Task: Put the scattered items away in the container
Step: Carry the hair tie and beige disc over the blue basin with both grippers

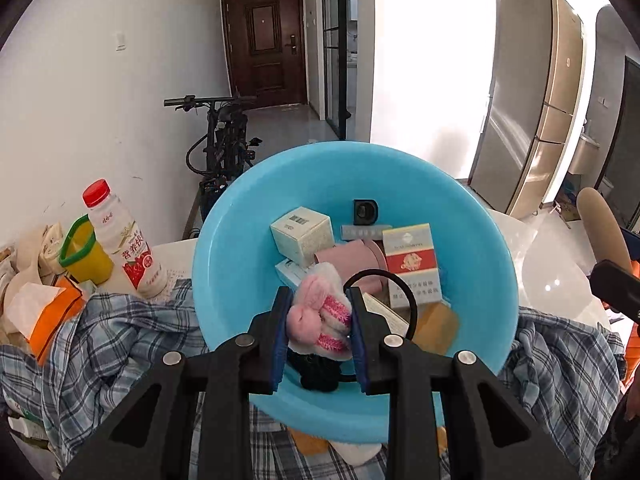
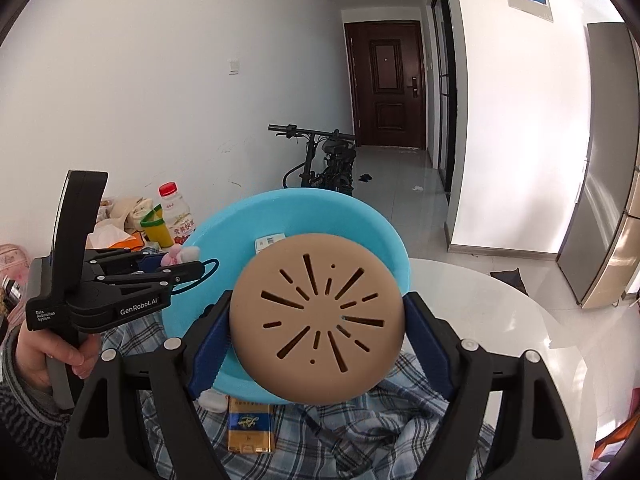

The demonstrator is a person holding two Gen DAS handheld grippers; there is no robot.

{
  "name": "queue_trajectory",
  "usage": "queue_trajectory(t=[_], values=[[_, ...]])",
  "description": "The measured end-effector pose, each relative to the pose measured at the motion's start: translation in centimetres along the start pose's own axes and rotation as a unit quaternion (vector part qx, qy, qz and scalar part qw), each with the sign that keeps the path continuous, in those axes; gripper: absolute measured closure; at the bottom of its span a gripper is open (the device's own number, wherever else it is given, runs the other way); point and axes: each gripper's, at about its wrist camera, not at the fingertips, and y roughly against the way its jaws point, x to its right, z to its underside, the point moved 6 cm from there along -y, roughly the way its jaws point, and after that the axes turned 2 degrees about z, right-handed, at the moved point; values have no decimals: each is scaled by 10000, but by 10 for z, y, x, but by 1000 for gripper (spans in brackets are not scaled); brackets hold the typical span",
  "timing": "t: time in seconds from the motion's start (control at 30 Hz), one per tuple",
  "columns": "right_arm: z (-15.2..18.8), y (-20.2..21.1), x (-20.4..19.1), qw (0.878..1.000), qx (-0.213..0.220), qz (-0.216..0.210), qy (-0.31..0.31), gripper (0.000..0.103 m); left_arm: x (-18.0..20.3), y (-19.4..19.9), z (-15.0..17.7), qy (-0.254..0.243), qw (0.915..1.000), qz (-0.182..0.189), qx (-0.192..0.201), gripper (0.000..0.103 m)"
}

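Pink plush toy (image 1: 320, 316) pinched in my left claw (image 1: 318, 334) above blue basin (image 1: 224, 248); black hair band (image 1: 404, 292) loops right finger at 2 o'clock, could snag on release. Right claw (image 2: 316, 332) grips tan slotted disc (image 2: 316, 316); both drops may collide.

A dark brown door (image 2: 385, 84) closes the hallway's far end. Nearer than the door stands a black bicycle (image 2: 324, 160); right of the door, a tall fridge (image 1: 528, 100).

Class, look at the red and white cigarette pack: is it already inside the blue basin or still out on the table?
Inside. The cigarette pack stands within the blue basin, among small boxes.
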Motion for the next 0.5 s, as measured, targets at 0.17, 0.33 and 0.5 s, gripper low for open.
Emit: queue_trajectory(t=[0.17,0.33,0.5], values=[[-20,-31,8,9999,-65,61,86,23,-8,-29,-19,40,10000,9,-55,75],[-31,-70,11,9995,-292,-67,45,23,-11,-58,-42,-45,9999,-55,-118,75],[-31,-100,10,9986,-501,-171,37,23,-3,-90,-63,-195,9990,103,-387,75]])
